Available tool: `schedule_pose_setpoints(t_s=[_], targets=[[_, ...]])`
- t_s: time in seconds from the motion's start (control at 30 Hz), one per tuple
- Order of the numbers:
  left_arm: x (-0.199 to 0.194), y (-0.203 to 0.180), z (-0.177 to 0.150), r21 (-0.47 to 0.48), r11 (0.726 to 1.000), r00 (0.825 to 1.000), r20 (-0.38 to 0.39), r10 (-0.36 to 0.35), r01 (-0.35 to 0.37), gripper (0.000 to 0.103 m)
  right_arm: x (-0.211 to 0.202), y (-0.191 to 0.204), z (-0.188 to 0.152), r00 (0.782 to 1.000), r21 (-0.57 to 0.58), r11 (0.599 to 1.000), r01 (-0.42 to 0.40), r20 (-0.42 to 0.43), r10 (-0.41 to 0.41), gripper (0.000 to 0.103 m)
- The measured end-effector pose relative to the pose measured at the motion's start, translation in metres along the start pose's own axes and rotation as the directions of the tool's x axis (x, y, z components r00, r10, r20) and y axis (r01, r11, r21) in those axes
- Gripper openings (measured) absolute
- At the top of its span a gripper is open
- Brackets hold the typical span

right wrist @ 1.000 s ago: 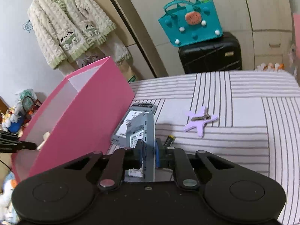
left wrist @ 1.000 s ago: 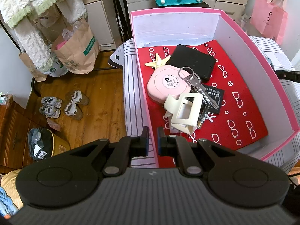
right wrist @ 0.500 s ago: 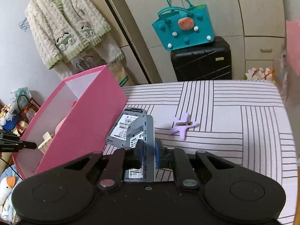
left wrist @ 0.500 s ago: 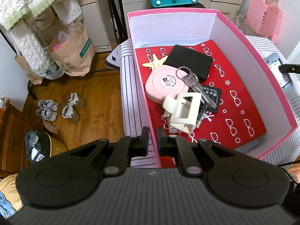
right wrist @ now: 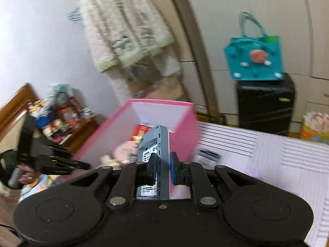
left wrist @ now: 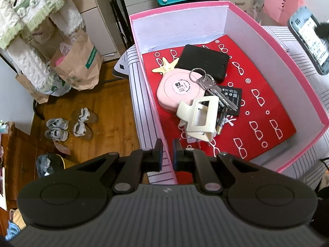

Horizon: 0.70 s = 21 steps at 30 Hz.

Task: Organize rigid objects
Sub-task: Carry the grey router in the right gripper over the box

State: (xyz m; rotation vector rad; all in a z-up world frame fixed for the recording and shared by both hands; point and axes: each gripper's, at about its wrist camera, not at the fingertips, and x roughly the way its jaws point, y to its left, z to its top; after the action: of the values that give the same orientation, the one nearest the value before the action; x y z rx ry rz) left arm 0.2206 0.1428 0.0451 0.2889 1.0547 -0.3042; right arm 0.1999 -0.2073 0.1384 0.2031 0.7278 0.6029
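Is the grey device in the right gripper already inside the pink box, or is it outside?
Outside. The right gripper holds the grey device in the air beyond the pink box wall.

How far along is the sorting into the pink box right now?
Done: hair claw, keys, pink compact and black case lie in the pink box.
In hand: the right gripper holds the grey device near the box.
Left: releasing it inside. The left gripper grips the box wall.
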Motion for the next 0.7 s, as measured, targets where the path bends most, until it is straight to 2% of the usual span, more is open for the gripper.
schedule_pose_setpoints(t_s=[0.2,0.43,0.57,0.7], targets=[[0.000,0.004,-0.001,-0.016,1.000,1.000,0.008,-0.015,0.015,0.009,0.035,0.037,0.013,0.994,-0.097,0.992,-0.083,-0.075,0.076,0.016],[-0.001,0.004,-0.003,-0.013,1.000,1.000,0.018,-0.018,0.019,0.009,0.086,0.060,0.014,0.973,-0.181,0.977,-0.110,-0.221,0.069,0.016],[0.000,0.001,-0.004,0.003,1.000,1.000,0.025,-0.009,0.009,0.009,0.107,0.062,0.008,0.944,-0.200,0.972,-0.121,-0.327,0.050,0.016],[0.000,0.003,-0.003,-0.005,1.000,1.000,0.023,-0.015,0.015,0.009,0.124,0.065,0.002,0.905,-0.225,0.960,-0.167,-0.422,0.058,0.015]])
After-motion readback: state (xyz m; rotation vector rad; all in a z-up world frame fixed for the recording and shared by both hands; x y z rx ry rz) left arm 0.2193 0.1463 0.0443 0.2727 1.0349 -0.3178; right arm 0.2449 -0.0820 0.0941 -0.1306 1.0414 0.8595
